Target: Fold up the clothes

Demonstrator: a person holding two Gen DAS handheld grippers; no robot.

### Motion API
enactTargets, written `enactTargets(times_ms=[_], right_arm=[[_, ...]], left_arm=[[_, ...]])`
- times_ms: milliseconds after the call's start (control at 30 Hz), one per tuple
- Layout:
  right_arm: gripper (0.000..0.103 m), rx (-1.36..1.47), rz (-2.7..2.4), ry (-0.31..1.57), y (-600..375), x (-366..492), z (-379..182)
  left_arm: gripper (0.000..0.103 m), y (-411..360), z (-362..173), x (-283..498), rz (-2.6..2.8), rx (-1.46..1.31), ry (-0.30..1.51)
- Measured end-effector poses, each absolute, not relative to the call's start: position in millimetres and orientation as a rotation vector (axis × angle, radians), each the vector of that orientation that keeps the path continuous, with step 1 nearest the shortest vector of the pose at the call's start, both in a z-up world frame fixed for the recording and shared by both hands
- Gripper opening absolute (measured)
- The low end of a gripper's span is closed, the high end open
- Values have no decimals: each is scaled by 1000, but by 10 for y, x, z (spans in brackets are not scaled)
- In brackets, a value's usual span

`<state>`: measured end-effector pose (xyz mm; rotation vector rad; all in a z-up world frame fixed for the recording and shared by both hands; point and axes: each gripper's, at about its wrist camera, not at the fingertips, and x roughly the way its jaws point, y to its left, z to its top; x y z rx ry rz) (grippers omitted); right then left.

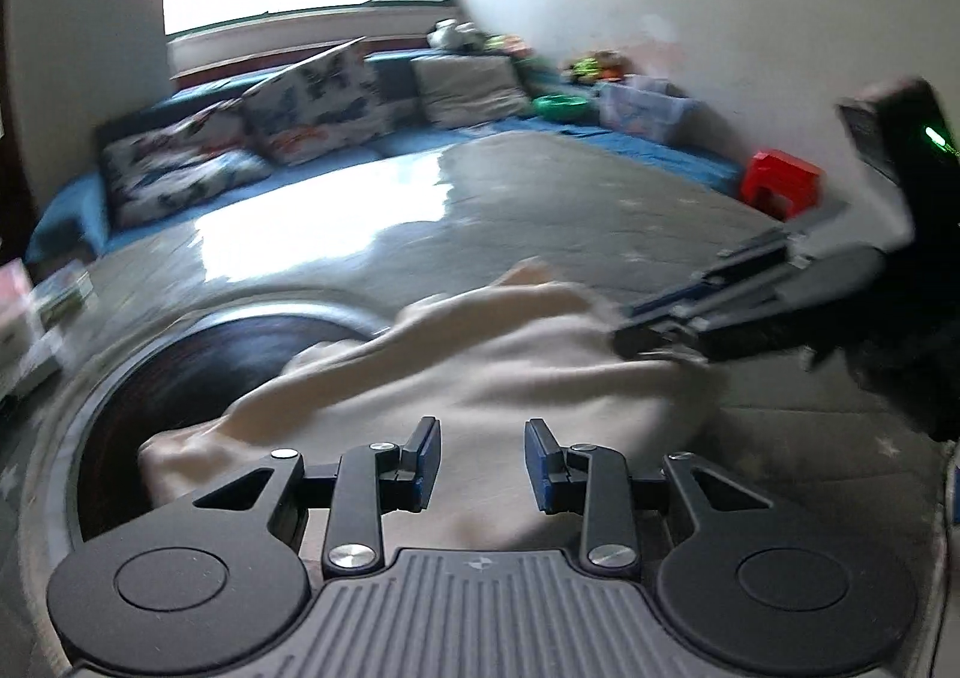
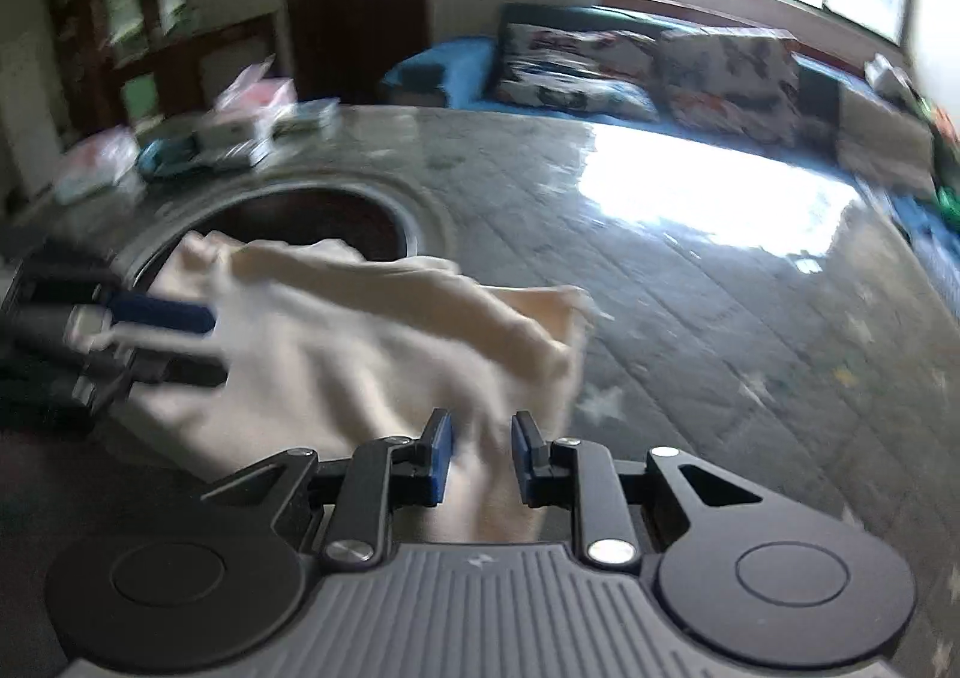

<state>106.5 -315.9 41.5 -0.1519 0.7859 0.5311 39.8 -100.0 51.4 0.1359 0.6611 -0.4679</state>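
A cream cloth (image 1: 480,372) lies crumpled on a grey quilted table (image 1: 570,210), partly over a dark round recess (image 1: 198,372). My left gripper (image 1: 483,465) is open just above the cloth's near edge, nothing between its pads. In the left wrist view my right gripper (image 1: 648,327) comes in from the right, its fingers at the cloth's right edge. In the right wrist view my right gripper (image 2: 480,459) is open with the cloth (image 2: 372,342) lying between its jaws. My left gripper (image 2: 210,342) shows there at the cloth's left edge. Both views are blurred.
A blue couch (image 1: 336,150) with patterned cushions (image 1: 318,108) runs behind the table under a bright window. A red stool (image 1: 780,186) stands at the right. Boxes and packets (image 2: 234,132) sit on the table's far left side. The round recess (image 2: 324,219) opens behind the cloth.
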Motion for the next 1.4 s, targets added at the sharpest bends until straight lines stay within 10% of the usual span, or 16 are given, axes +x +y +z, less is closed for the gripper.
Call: enactTargets(times_ms=[700, 1400], right_arm=[[23, -123, 574, 773, -3136, 1060, 423], [23, -165, 693, 710, -2738, 742, 510]], left_arm=[[34, -1425, 259, 444, -612, 153, 694], [35, -37, 304, 314, -250, -30, 742]])
